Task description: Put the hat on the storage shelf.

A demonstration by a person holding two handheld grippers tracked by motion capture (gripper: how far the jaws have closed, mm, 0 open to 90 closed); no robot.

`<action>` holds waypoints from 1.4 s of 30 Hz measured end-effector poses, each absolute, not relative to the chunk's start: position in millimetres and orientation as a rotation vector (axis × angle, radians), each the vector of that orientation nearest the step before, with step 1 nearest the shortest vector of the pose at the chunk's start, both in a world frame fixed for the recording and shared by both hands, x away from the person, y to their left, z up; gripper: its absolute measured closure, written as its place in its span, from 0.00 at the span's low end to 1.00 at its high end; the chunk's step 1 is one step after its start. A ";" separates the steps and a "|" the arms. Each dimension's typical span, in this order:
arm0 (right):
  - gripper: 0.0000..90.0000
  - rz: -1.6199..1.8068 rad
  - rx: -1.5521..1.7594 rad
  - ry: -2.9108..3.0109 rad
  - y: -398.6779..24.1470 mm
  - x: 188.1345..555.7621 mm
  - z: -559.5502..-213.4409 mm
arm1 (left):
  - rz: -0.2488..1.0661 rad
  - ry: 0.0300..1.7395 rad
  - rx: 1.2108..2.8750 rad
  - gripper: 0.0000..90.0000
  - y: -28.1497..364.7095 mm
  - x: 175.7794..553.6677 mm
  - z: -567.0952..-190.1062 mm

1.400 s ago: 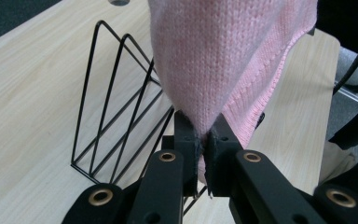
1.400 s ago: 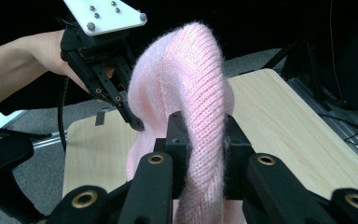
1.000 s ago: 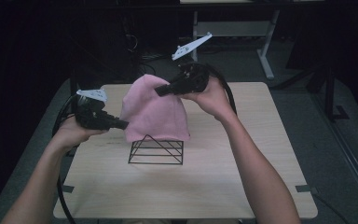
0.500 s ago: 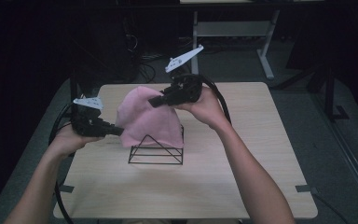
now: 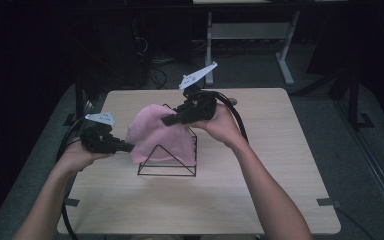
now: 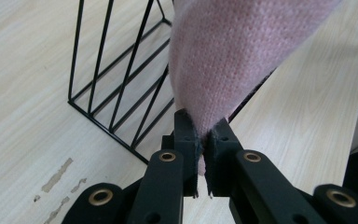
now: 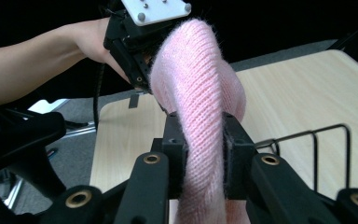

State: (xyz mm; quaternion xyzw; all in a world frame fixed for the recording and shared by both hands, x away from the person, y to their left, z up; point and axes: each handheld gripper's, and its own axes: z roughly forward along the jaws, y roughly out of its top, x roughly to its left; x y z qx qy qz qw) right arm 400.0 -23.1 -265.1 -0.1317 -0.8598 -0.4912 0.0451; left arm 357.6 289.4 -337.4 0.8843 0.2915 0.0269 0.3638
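Note:
A pink knitted cloth (image 5: 155,137) hangs between both grippers, draped over the top of a black wire rack (image 5: 167,169) in the middle of the table. My left gripper (image 5: 129,147) is shut on the cloth's lower left edge; in the left gripper view its jaws (image 6: 203,130) pinch a thin corner of the cloth (image 6: 233,60). My right gripper (image 5: 167,120) holds the cloth's upper right part; in the right gripper view a thick fold of the cloth (image 7: 196,79) is squeezed between its jaws (image 7: 200,128). The left gripper (image 7: 135,46) is seen beyond it.
The light wooden table (image 5: 280,190) has open room to the right of and in front of the rack. The rack's bars (image 6: 116,84) stand just beyond the left jaws and its top rail (image 7: 317,135) lies right of the right jaws. Dark floor and a desk frame (image 5: 285,60) lie behind.
Both hands have sunk, and the cloth has come down with them onto the rack's top, now hanging lower and more bunched. Both grips are unchanged.

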 end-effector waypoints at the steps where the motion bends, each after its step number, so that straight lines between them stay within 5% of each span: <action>1: 0.83 -1.501 -0.396 -2.629 -23.4 400.1 -267.8 | 0.067 0.753 2.278 0.95 289.5 357.5 -339.2; 28: 0.65 -1.360 -0.407 -2.626 -18.9 388.8 -309.4 | 0.047 0.801 2.353 0.95 285.0 357.7 -380.4; 35: 0.81 -1.353 -0.406 -2.632 -23.9 387.2 -313.9 | 0.054 0.806 2.391 0.95 282.3 358.8 -384.5; 42: 0.81 -1.325 -0.406 -2.641 -22.9 387.6 -321.5 | 0.024 0.814 2.406 0.95 284.0 358.7 -395.1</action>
